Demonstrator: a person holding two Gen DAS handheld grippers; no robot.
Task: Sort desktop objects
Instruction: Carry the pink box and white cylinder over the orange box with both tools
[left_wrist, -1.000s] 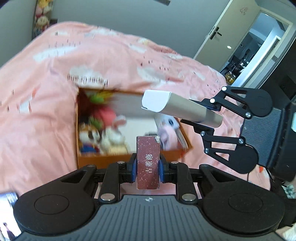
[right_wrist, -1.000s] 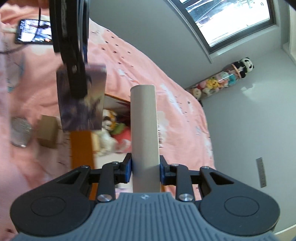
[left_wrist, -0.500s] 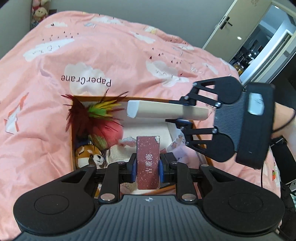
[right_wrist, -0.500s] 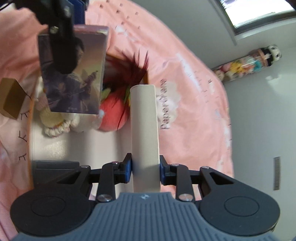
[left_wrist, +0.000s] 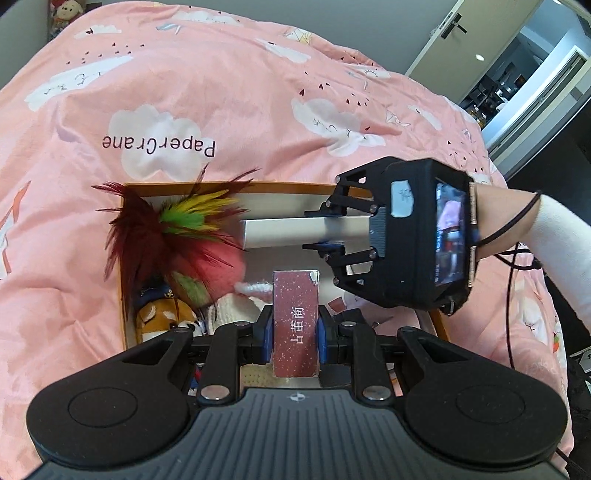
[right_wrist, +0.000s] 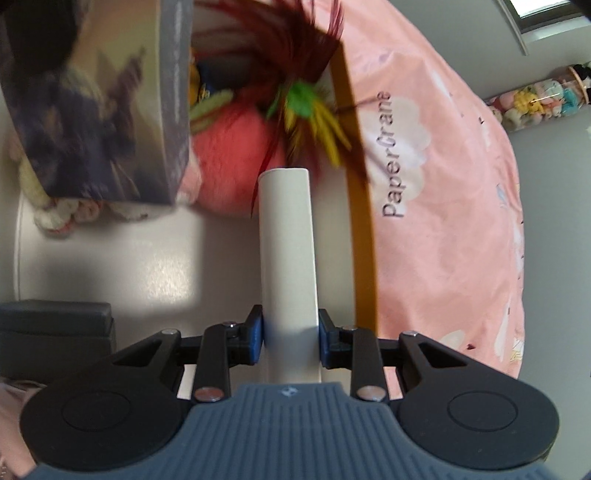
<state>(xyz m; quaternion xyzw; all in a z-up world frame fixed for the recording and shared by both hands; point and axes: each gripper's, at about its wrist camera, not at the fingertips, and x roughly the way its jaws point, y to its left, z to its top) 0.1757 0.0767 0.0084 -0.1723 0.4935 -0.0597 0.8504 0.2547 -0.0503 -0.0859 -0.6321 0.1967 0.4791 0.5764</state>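
Observation:
My left gripper (left_wrist: 294, 334) is shut on a dark red card box (left_wrist: 295, 317) with white characters, held upright over the near part of an orange-rimmed box (left_wrist: 288, 187). In the right wrist view the same card box (right_wrist: 92, 99) shows its picture side at upper left. My right gripper (right_wrist: 290, 338) is shut on a long pale cardboard tube (right_wrist: 288, 258). From the left wrist view that tube (left_wrist: 295, 238) lies level inside the orange box, and the right gripper (left_wrist: 325, 229) reaches in from the right. The tube's tip is close to a feathered toy (left_wrist: 166, 229).
The orange box (right_wrist: 360, 236) sits on a pink quilt (left_wrist: 258, 92) printed "PaperCrane". Inside it are a red plush (right_wrist: 232, 162), a small plush animal (left_wrist: 155, 317) and knitted items (right_wrist: 62, 218). A dark block (right_wrist: 55, 332) lies at the box's near left. A person's forearm (left_wrist: 554, 251) enters from the right.
Both grippers came down toward the orange box, which now looks larger. The right gripper swung left with the tube until it lay inside the box. Both grips stayed the same.

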